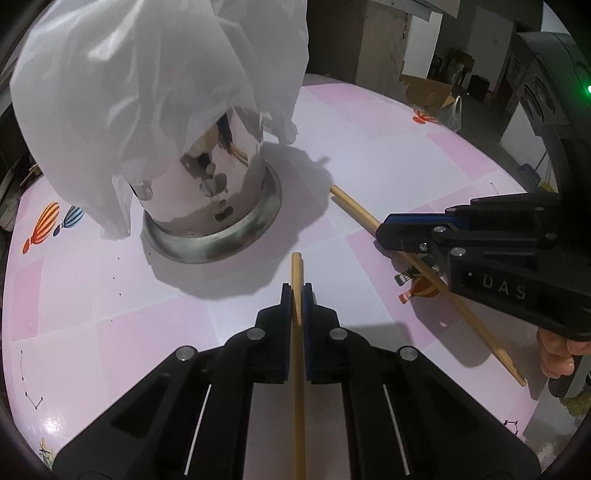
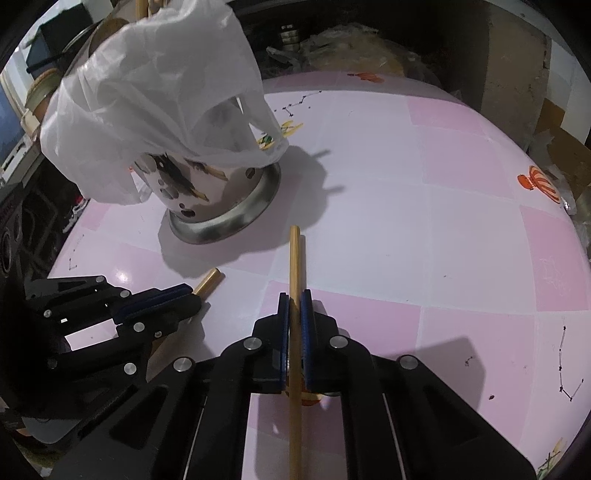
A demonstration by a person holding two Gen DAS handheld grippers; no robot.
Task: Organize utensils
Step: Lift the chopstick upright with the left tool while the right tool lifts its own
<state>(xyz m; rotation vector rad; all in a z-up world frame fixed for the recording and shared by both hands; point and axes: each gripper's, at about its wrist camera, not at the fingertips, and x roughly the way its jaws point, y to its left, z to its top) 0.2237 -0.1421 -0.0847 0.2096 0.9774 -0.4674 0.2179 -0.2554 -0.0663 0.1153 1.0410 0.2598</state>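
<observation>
A shiny perforated steel utensil holder [image 1: 214,206] stands on the pink table, half covered by a white plastic bag [image 1: 155,74]; it also shows in the right wrist view [image 2: 221,199]. My left gripper [image 1: 297,291] is shut on a wooden chopstick [image 1: 296,269] that points toward the holder. My right gripper [image 2: 294,299] is shut on a second wooden chopstick [image 2: 294,254], held just above the table. In the left wrist view the right gripper [image 1: 384,230] grips its chopstick [image 1: 354,206] at the right. In the right wrist view the left gripper [image 2: 192,295] shows at the left with its chopstick tip [image 2: 208,280].
The round table [image 1: 406,155] has a pink and white checked cover with balloon prints [image 1: 42,225]. Cardboard boxes [image 1: 428,90] and clutter stand beyond the far edge. Wooden utensil ends [image 2: 147,5] stick out above the bag.
</observation>
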